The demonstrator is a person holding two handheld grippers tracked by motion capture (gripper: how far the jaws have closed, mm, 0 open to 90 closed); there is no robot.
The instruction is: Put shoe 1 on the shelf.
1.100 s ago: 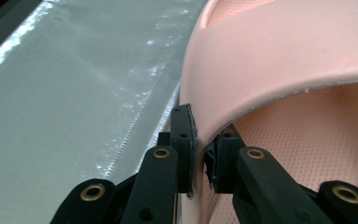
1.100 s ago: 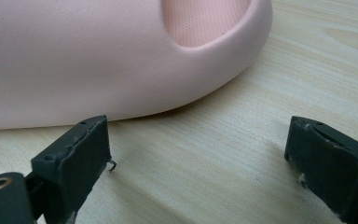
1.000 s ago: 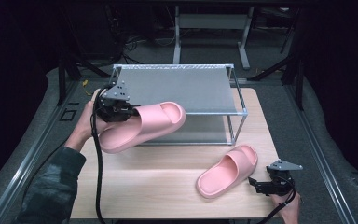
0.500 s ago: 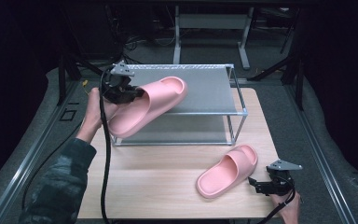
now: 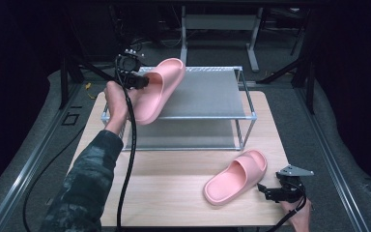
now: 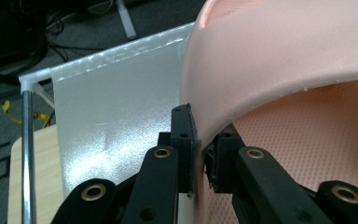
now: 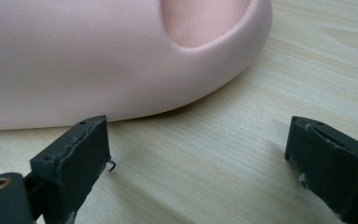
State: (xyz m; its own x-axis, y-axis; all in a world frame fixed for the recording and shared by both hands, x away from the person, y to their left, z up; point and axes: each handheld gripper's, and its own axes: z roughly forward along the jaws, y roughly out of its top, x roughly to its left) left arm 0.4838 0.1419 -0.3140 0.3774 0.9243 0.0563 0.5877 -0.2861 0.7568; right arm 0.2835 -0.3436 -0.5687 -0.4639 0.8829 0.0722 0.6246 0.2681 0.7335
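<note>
The soft pink foam slide sandal (image 5: 157, 92) hangs tilted in the left gripper (image 5: 142, 82), its toe end up over the near left part of the top shelf of the low metal-framed shoe rack with grey mesh shelves (image 5: 207, 94) and its heel end hanging past that shelf's front rail. In the left gripper view, the jaws pinch the thin edge of the sandal's strap (image 6: 279, 70) between them, with the mesh shelf (image 6: 116, 112) lying just to that claw's left. My reading is that this sandal is about halfway home: lifted to the rack but not yet set flat and released.

The second pink foam slide sandal (image 5: 236, 176) lies on the pale wooden table (image 5: 174, 193), just ahead and left of the right gripper (image 5: 270, 193), whose jaws stand spread and empty on either side of bare wood, close to the sandal's side (image 7: 121, 60) but not touching it. That one is left to do.

Count: two sandals, one rack with two shelves, two grippers.
</note>
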